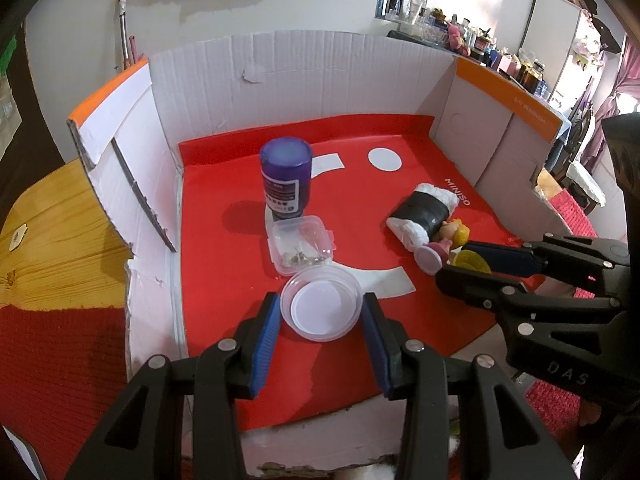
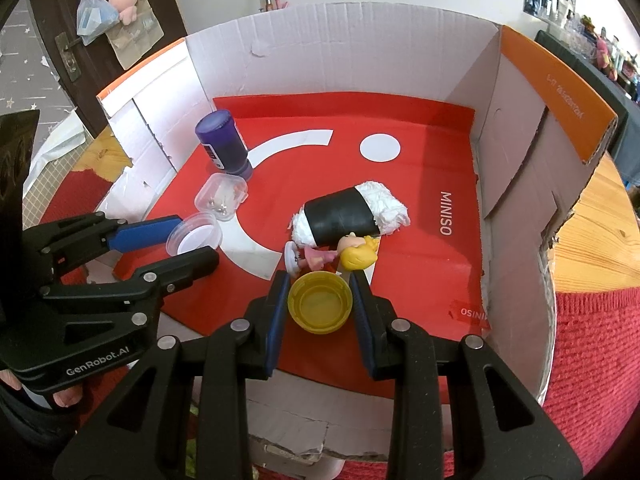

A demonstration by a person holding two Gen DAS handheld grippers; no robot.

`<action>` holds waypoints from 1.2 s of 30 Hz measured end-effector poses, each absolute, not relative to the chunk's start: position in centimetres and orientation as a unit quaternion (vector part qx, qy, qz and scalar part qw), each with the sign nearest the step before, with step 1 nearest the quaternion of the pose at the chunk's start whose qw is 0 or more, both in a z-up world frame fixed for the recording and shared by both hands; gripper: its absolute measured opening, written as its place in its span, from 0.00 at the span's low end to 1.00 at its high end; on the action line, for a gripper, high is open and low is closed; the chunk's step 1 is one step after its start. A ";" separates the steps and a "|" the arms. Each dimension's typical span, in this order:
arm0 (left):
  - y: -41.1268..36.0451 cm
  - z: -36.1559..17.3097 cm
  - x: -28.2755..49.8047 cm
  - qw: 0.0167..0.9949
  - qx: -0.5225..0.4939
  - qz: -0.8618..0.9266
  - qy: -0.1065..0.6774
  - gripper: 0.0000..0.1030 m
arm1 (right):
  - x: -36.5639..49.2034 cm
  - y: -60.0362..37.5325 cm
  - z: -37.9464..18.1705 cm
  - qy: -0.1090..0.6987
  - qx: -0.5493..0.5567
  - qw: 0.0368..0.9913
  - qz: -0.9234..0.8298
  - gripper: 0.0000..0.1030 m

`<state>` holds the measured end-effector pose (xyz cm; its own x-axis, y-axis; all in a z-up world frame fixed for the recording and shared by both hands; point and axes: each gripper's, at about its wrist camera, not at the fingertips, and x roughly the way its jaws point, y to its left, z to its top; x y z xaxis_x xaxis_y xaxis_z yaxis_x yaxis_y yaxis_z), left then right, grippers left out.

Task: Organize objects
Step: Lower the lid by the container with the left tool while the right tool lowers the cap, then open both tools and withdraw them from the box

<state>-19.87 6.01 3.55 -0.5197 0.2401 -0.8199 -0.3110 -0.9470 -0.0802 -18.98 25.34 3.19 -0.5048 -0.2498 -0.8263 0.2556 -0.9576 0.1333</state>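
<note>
Red paper liner (image 1: 224, 280) covers the floor of an open white cardboard box (image 2: 340, 48) that serves as the sorting area. Left gripper (image 1: 321, 310): its blue pads sit against opposite sides of a clear round lid (image 1: 321, 307), gripping it across its width near the box's front left. Right gripper (image 2: 320, 302): jaws drawn in on a yellow cap (image 2: 320, 307), held hollow side up at front centre, just short of a small blonde figurine (image 2: 352, 254) lying on its side. Behind the figurine lies a black-and-white plush roll (image 2: 352, 216). Along the left side, a clear square container (image 1: 301, 242) and an upright purple bottle (image 1: 285, 178) stand in a row, apparently touching, probably a grouping by kind.
</note>
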 end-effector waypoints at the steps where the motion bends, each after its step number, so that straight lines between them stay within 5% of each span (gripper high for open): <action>1: 6.0 3.6 -19.9 0.158 -0.464 0.871 0.038 0.42 | -18.9 25.3 3.2 0.003 0.476 0.146 -0.868 0.29; 8: 6.1 3.8 -19.7 0.160 -0.458 0.874 0.033 0.46 | -18.8 25.0 3.2 0.007 0.474 0.145 -0.868 0.30; 10: 6.2 4.0 -19.6 0.159 -0.456 0.875 0.033 0.48 | -18.6 25.0 3.3 0.009 0.473 0.145 -0.869 0.36; 12: 6.2 4.0 -19.5 0.159 -0.454 0.876 0.033 0.49 | -18.4 24.9 3.6 0.013 0.469 0.144 -0.871 0.55; 36: 6.1 5.3 -17.6 0.149 -0.431 0.889 0.032 0.60 | -15.8 25.3 5.6 0.014 0.448 0.143 -0.883 0.61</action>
